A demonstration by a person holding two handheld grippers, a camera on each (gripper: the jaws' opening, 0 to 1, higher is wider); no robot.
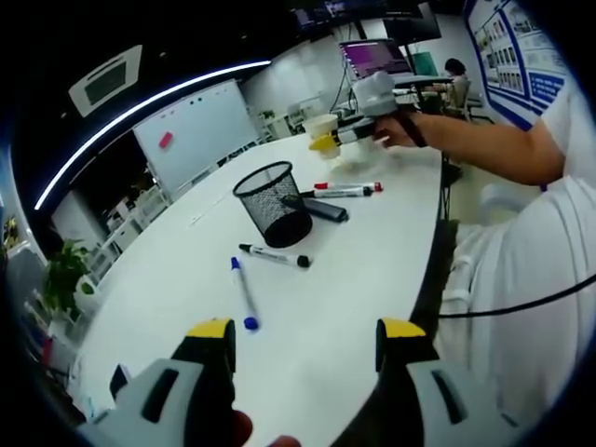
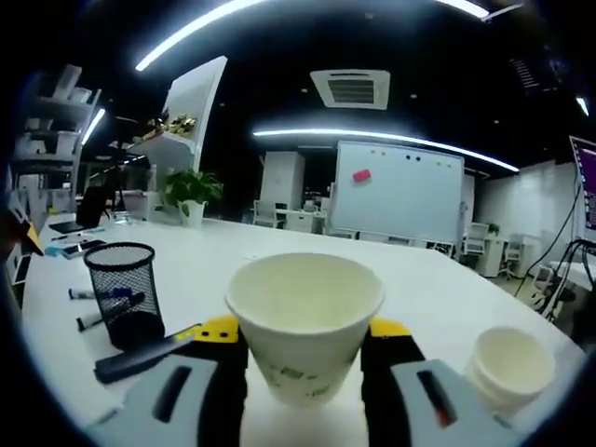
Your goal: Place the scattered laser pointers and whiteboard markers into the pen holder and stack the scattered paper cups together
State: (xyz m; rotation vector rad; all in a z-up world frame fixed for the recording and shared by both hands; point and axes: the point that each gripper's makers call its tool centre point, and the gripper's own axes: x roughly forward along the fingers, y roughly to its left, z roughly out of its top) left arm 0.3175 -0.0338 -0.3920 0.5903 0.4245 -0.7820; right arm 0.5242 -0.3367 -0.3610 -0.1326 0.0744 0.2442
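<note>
My right gripper (image 2: pixel 303 331) is shut on an upright white paper cup (image 2: pixel 304 317), its jaws pressing the cup's sides. A second paper cup (image 2: pixel 508 367) stands on the white table (image 2: pixel 438 289) to its right. In the left gripper view that gripper (image 1: pixel 346 136) and its cup (image 1: pixel 321 122) are at the table's far end. The black mesh pen holder (image 1: pixel 273 203) stands mid-table with a black laser pointer (image 1: pixel 322 209) and red markers (image 1: pixel 346 190) behind it, and a black marker (image 1: pixel 276 255) and blue marker (image 1: pixel 244 292) in front. My left gripper (image 1: pixel 305 337) is open above the near table.
The table's curved edge (image 1: pixel 430 251) runs along the right, with the person's arm (image 1: pixel 484 149) and body beside it. A whiteboard (image 2: pixel 396 191) stands beyond the table. A potted plant (image 2: pixel 192 193) and dark flat devices (image 2: pixel 74 244) sit at the table's far left.
</note>
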